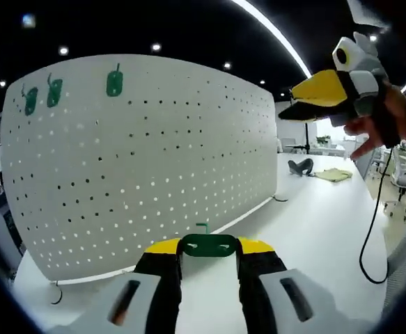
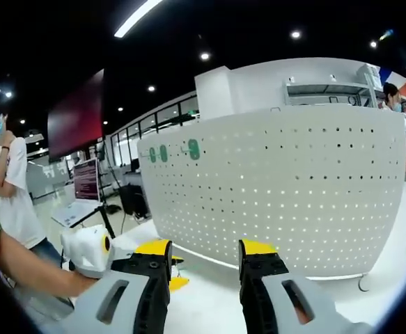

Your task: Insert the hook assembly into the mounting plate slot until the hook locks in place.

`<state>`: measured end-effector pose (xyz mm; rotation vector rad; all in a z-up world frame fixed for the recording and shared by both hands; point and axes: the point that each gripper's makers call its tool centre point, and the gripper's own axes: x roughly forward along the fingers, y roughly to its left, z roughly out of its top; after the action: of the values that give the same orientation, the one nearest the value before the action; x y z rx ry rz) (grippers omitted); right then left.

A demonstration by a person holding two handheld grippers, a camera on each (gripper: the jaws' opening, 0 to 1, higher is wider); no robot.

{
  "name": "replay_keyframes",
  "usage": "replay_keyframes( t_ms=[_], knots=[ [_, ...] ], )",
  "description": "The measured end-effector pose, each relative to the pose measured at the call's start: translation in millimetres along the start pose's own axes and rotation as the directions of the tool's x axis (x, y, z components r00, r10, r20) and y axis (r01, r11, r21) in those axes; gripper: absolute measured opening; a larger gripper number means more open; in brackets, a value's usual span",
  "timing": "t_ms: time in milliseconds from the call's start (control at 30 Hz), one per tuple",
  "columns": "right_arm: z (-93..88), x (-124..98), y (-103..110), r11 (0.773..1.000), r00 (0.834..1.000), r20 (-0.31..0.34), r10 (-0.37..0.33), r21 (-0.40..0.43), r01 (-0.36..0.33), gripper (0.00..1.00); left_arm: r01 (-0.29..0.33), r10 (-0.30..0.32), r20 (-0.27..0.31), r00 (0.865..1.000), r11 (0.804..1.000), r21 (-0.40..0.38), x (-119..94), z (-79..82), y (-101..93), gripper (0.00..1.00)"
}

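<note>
Your left gripper (image 1: 209, 259) clamps the green hook (image 1: 209, 245) between its fingertips; right gripper (image 2: 206, 259) is open, empty. Approach step: pegboard (image 1: 147, 167) lies well ahead of the fingers, so line up a slot.

We see a matt white pegboard (image 1: 147, 160), probably painted metal, on a smooth white table (image 1: 314, 236). The green hook (image 1: 207, 245) looks like glossy plastic with a thin wire prong.
</note>
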<state>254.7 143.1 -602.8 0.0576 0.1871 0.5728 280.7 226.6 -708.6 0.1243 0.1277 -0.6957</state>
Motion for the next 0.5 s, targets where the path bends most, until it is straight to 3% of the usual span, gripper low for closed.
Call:
replay_keyframes(
  t_ms=[267,500],
  knots=[
    [24.3,-7,20,0.998,0.998,0.018,0.063,-0.016,-0.062,0.38,0.012,-0.016,0.096,0.995,0.999,0.046,-38,49.6,-9.3,0.31],
    [39.2,-16,53,0.975,0.979,0.020,0.204,0.091,-0.205,0.36,0.004,-0.017,0.167,0.986,0.997,0.079,-79,87.9,-16.9,0.31]
  ],
)
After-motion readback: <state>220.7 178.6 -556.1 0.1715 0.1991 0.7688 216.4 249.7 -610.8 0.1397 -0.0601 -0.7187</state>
